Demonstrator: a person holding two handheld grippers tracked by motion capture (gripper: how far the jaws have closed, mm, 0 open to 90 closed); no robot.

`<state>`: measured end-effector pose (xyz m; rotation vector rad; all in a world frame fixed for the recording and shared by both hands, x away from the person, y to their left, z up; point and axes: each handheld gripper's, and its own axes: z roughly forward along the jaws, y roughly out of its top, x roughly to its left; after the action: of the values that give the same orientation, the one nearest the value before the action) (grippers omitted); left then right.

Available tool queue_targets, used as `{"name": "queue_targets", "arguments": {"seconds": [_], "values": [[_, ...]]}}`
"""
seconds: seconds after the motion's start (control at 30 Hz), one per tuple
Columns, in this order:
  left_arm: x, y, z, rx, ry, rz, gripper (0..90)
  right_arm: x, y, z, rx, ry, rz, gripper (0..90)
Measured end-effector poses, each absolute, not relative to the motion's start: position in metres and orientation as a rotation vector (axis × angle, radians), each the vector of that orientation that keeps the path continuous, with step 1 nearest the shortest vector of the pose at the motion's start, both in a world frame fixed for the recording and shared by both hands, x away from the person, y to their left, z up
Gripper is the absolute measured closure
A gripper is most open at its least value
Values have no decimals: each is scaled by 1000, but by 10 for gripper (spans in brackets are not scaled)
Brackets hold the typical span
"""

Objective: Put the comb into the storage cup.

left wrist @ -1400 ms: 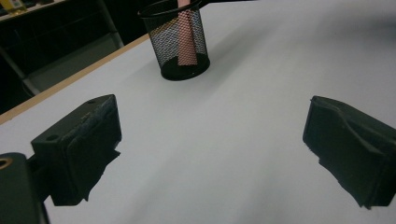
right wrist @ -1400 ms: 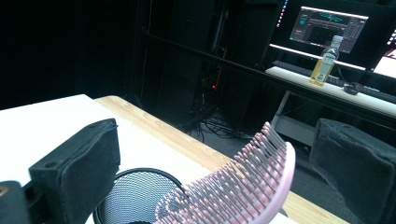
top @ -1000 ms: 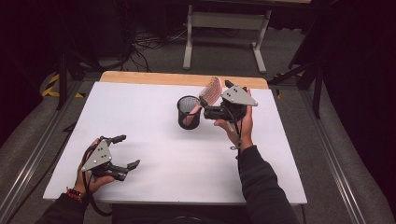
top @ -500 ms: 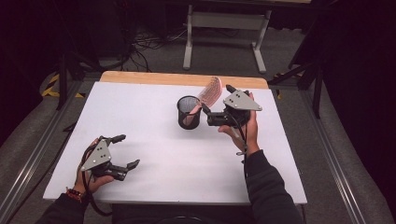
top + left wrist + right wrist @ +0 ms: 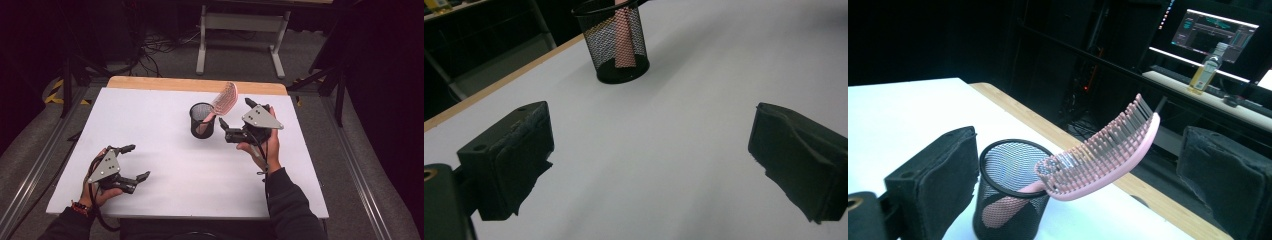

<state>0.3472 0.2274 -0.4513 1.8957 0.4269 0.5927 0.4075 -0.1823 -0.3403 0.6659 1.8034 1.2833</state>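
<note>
Pink hairbrush (image 5: 223,98) stands handle-down in the black mesh cup (image 5: 202,120) near the table's far edge; right gripper (image 5: 235,118) just beside, jaws apart, left gripper (image 5: 136,162) spread wide at the near-left corner

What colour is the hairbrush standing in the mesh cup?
Pink hairbrush with grey bristles, clearest in the right gripper view.

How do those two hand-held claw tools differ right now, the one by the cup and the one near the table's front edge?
The right gripper sits beside the mesh cup, jaws aimed at the pink hairbrush leaning out of it. The left gripper rests low near the front of the table, apart from the cup. The right is raised off the table; the left lies close to it. Both are open and hold nothing.
</note>
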Motion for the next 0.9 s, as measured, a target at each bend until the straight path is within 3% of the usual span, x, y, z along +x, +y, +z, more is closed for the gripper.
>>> {"name": "queue_targets", "arguments": {"seconds": [0.9], "values": [[348, 226, -452, 1906, 427, 587, 53, 376, -193, -362, 597, 1860, 1252, 39]]}}
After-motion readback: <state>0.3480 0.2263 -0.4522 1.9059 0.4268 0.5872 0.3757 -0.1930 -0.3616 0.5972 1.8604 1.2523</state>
